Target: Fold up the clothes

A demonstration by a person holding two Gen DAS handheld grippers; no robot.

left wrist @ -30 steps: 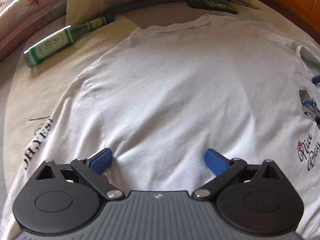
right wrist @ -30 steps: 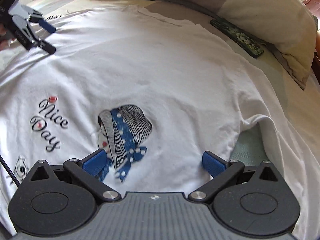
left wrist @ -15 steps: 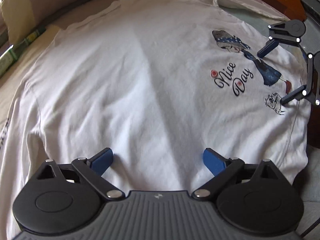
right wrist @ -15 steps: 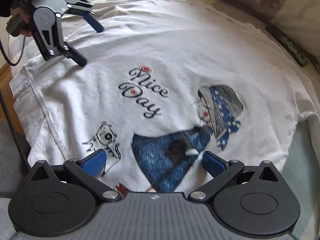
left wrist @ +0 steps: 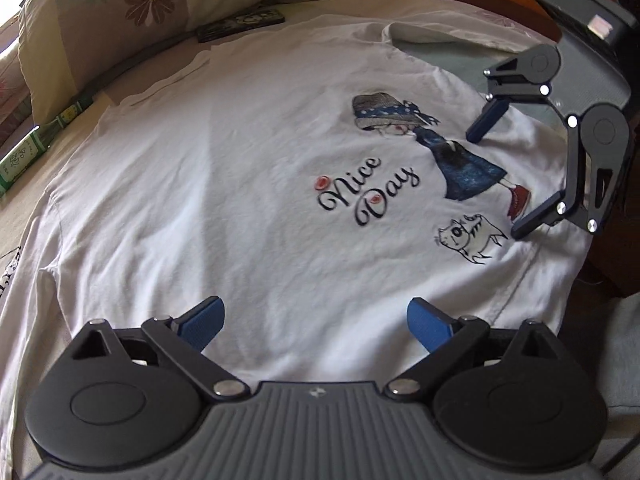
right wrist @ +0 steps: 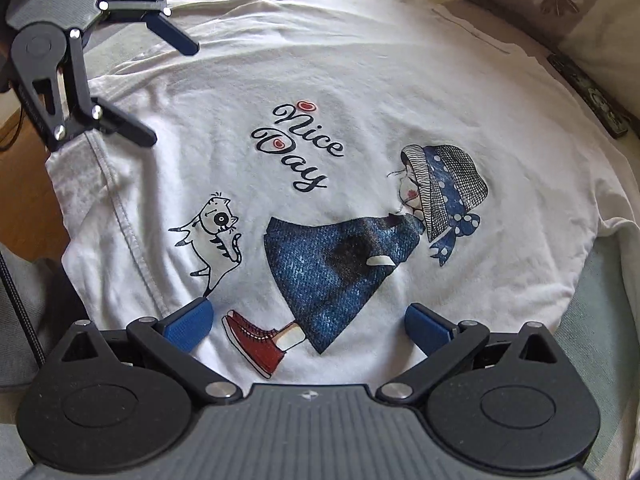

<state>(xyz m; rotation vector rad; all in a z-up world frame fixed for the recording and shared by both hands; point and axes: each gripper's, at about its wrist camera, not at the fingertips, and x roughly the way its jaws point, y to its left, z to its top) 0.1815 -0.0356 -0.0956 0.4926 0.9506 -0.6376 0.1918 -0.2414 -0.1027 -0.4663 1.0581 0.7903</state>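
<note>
White cotton T-shirt [left wrist: 224, 184], printed with the words "Nice Day", a girl in a blue dress and headscarf and a small cat, is found spread flat, print side up, across a beige bed cover [left wrist: 24, 208], with its hem reaching the near edge of the bed. Proceeding left to right in the left wrist view: a green glass bottle with a white label [left wrist: 28, 152] is seen lying on the bed cover beside the left sleeve; a floral-patterned cream pillow [left wrist: 120, 12] is placed behind the shirt; a dark remote control [left wrist: 240, 24] lies just in front of the pillow, near the shirt's far edge. The left gripper [left wrist: 314, 320] is observed with its blue-padded fingers [left wrist: 202, 320] spread wide, nothing grasped, poised over the hem area of the plain part of the shirt. Contact with the cloth cannot be determined. Further right, the right gripper [left wrist: 498, 178] is noted, likewise spread apart and empty, its fingertips set down at or just above the fabric on either side of the printed dress and red shoe. A strip of pale green sheet [right wrist: 600, 320] is visible beyond the shirt's right sleeve in the right wrist view
</note>
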